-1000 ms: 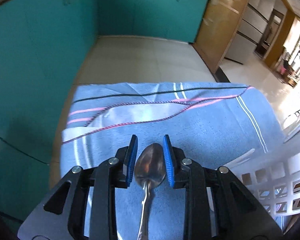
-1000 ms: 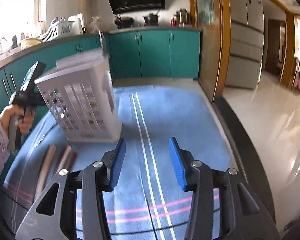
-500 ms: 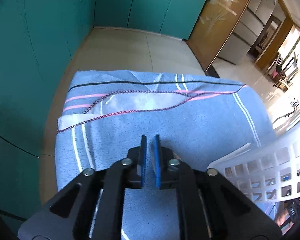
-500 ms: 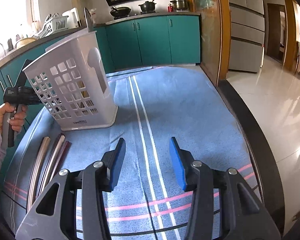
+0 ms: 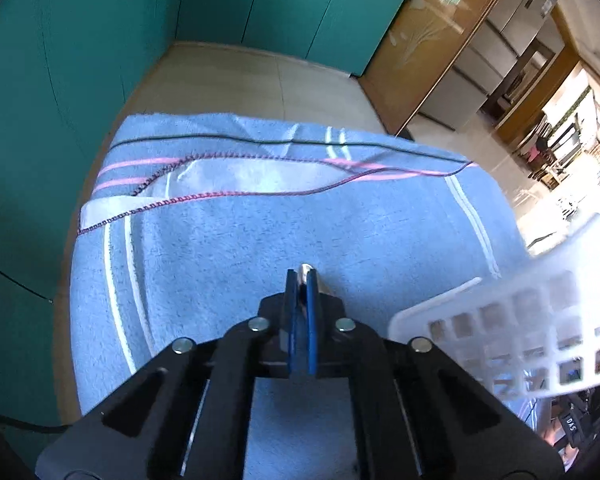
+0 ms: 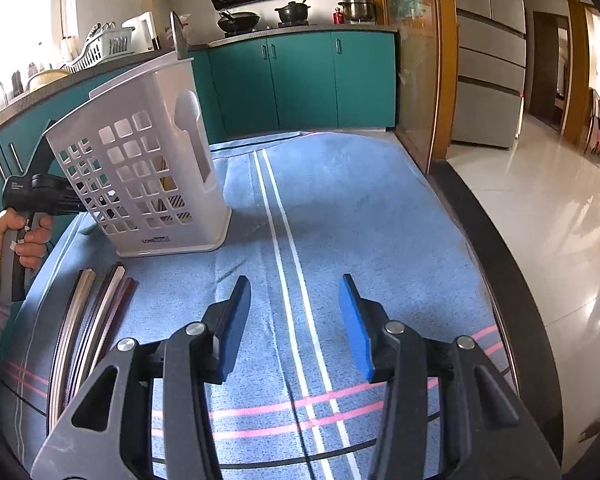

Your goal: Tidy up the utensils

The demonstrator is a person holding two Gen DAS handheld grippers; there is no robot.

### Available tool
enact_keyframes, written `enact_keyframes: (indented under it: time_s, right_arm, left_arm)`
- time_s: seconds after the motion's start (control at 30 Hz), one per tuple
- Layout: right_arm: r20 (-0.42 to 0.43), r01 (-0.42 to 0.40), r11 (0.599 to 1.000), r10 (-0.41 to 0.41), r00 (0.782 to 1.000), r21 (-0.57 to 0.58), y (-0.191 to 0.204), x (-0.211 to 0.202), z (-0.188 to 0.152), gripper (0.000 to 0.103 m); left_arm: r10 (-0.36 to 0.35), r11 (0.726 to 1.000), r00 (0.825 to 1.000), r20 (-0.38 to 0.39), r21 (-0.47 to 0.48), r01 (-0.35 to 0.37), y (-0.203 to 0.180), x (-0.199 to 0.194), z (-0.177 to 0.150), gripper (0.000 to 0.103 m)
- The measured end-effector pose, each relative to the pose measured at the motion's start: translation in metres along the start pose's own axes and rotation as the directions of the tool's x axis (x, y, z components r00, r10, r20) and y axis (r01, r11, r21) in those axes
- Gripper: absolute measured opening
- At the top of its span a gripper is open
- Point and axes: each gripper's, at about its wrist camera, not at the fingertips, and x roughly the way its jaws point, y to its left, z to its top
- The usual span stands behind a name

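My left gripper (image 5: pixel 301 280) is shut on a metal spoon (image 5: pixel 306 269), seen edge-on with only its tip showing between the blue pads. It hangs above the blue striped towel (image 5: pixel 260 232), just left of the white perforated utensil basket (image 5: pixel 520 332). In the right wrist view the basket (image 6: pixel 148 176) stands on the towel at the left, and the left gripper's black body (image 6: pixel 40 196) is behind it. My right gripper (image 6: pixel 294 316) is open and empty over the towel (image 6: pixel 340 208). Several chopsticks (image 6: pixel 88 320) lie on the towel in front of the basket.
Teal cabinets (image 5: pixel 40 100) stand beyond the towel's far and left edges. A metal handle (image 6: pixel 178 36) sticks up from the basket. The table's dark edge (image 6: pixel 480 216) runs along the right, with tiled floor beyond.
The left gripper closed on the spoon, which turned edge-on, and lifted toward the basket. The right gripper stayed open and shifted only slightly.
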Motion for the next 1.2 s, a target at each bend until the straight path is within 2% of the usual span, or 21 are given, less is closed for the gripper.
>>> enact_keyframes:
  time_s: [0.1,0.17,0.2,0.27,0.3,0.33,0.37,0.4,0.43,0.47,0.5,0.53,0.63,0.73,0.83,0.9,0.93,1.03,1.1,1.17,1.2]
  right_arm:
    - [-0.001,-0.003,1.0,0.003,1.0,-0.008,0.003,-0.001,-0.002,0.045]
    - [0.0,-0.002,1.0,0.002,1.0,-0.005,0.005,-0.004,-0.003,0.045]
    - [0.0,-0.005,1.0,0.005,1.0,-0.005,0.005,-0.004,-0.004,0.045]
    - [-0.003,-0.009,1.0,0.009,1.0,-0.008,0.008,-0.006,-0.006,0.045]
    - [-0.005,-0.016,1.0,0.016,1.0,-0.015,0.011,-0.008,-0.006,0.045]
    - [-0.006,-0.021,1.0,0.021,1.0,-0.021,0.013,-0.008,-0.006,0.045]
    - [-0.005,-0.025,0.999,0.025,1.0,-0.028,0.017,-0.009,-0.006,0.045]
    - [-0.003,-0.029,0.999,0.029,1.0,-0.029,0.019,-0.01,-0.006,0.045]
    - [-0.003,-0.037,0.999,0.037,0.999,-0.027,0.021,-0.01,-0.006,0.045]
    - [-0.004,-0.049,0.999,0.048,0.999,-0.025,0.023,-0.012,-0.007,0.045]
    - [-0.004,-0.054,0.998,0.054,0.999,-0.024,0.025,-0.012,-0.008,0.045]
    - [-0.006,-0.061,0.998,0.06,0.998,-0.024,0.027,-0.014,-0.01,0.045]
    - [-0.012,-0.079,0.997,0.079,0.997,-0.02,0.031,-0.018,-0.015,0.045]
    - [-0.008,-0.093,0.996,0.093,0.996,-0.013,0.033,-0.026,-0.018,0.045]
    - [-0.001,-0.097,0.995,0.097,0.995,-0.012,0.032,-0.033,-0.018,0.045]
    - [0.002,-0.1,0.995,0.1,0.995,-0.007,0.029,-0.036,-0.018,0.045]
    - [0.002,-0.102,0.995,0.102,0.995,-0.002,0.027,-0.036,-0.018,0.045]
    - [-0.007,-0.108,0.994,0.108,0.994,0.017,0.024,-0.035,-0.019,0.045]
    - [-0.014,-0.116,0.993,0.117,0.993,0.029,0.022,-0.033,-0.019,0.045]
    - [-0.017,-0.12,0.992,0.121,0.993,0.032,0.022,-0.032,-0.02,0.045]
    - [-0.019,-0.122,0.992,0.123,0.992,0.03,0.023,-0.032,-0.019,0.045]
  left_arm:
    - [0.043,0.999,0.997,0.061,-0.009,-0.042,-0.007,-0.025,-0.004,0.001]
    - [0.082,0.997,0.987,0.14,-0.01,-0.082,-0.012,-0.053,-0.007,0.001]
    - [0.096,0.995,0.98,0.176,-0.02,-0.094,-0.014,-0.067,-0.008,0.001]
    - [0.151,0.988,0.948,0.278,-0.049,-0.143,-0.022,-0.106,-0.009,0.001]
    - [0.18,0.984,0.926,0.331,-0.057,-0.171,-0.029,-0.124,-0.008,0.001]
    - [0.217,0.976,0.894,0.391,-0.072,-0.205,-0.036,-0.146,-0.007,0.001]
    - [0.246,0.969,0.86,0.448,-0.089,-0.231,-0.044,-0.168,-0.006,0.001]
    - [0.271,0.962,0.812,0.517,-0.107,-0.252,-0.056,-0.195,-0.004,0.001]
    - [0.283,0.958,0.786,0.55,-0.116,-0.263,-0.063,-0.209,-0.003,0.001]
    - [0.298,0.952,0.746,0.596,-0.126,-0.279,-0.074,-0.226,-0.001,0.001]
    - [0.305,0.948,0.715,0.629,-0.13,-0.29,-0.084,-0.238,0.002,0.001]
    - [0.306,0.945,0.691,0.656,-0.121,-0.303,-0.097,-0.248,0.007,0.001]
    - [0.324,0.924,0.666,0.672,-0.074,-0.375,-0.132,-0.244,0.023,0.001]
    - [0.389,0.863,0.624,0.678,-0.03,-0.505,-0.166,-0.211,0.03,0.001]
    - [0.435,0.796,0.604,0.668,0.028,-0.604,-0.188,-0.176,0.029,0.001]
    - [0.451,0.772,0.602,0.659,0.051,-0.634,-0.191,-0.165,0.02,0.001]
    - [0.452,0.769,0.606,0.654,0.059,-0.637,-0.193,-0.158,0.022,0.001]
    - [0.444,0.771,0.635,0.632,0.093,-0.631,-0.193,-0.149,0.016,0.004]
    - [0.431,0.783,0.653,0.623,0.102,-0.614,-0.192,-0.151,0.016,0.004]
    - [0.411,0.809,0.676,0.612,0.098,-0.58,-0.189,-0.156,0.012,0.016]
    - [0.401,0.821,0.684,0.61,0.091,-0.563,-0.186,-0.157,0.01,0.025]
